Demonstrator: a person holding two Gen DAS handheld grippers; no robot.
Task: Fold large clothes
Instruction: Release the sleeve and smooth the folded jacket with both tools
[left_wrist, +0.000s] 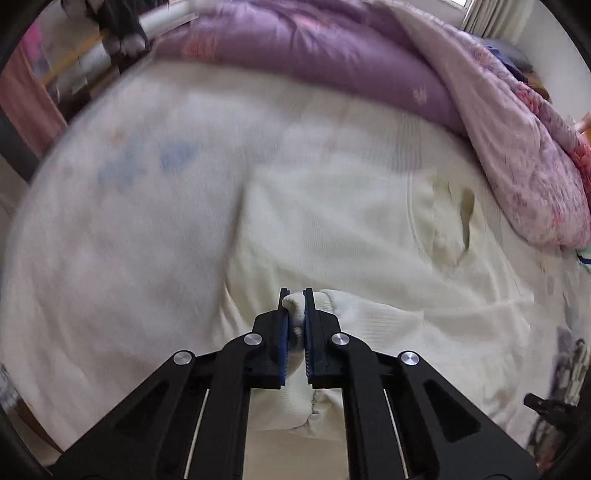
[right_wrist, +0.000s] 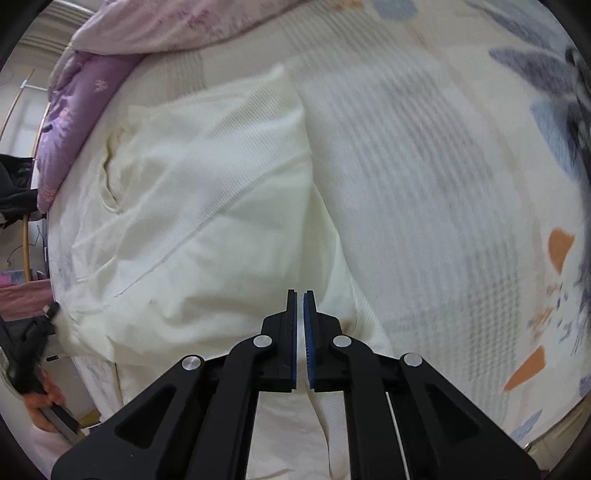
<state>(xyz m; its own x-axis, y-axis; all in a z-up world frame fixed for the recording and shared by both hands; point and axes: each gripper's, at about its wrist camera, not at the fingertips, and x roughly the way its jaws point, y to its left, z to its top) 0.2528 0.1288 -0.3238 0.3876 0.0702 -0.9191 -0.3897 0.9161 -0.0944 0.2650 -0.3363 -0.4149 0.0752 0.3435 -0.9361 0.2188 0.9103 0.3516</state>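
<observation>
A large cream garment (left_wrist: 351, 229) lies spread on a bed, its neckline toward the far right in the left wrist view. My left gripper (left_wrist: 296, 295) is shut on a bunched, ribbed fold of it, which bulges out between the blue pads. In the right wrist view the same garment (right_wrist: 207, 192) stretches up and left, with creases running toward my right gripper (right_wrist: 300, 295). Those jaws stand almost together with a thin pale strip of cloth between them. The garment's right edge runs straight up from the fingertips.
The bed sheet (right_wrist: 424, 184) is pale with grey stripes and blue and orange shapes. A purple quilt (left_wrist: 314, 48) and a pink floral one (left_wrist: 517, 155) are heaped along the far side. A person's hand (right_wrist: 48, 398) shows at the bed's left edge.
</observation>
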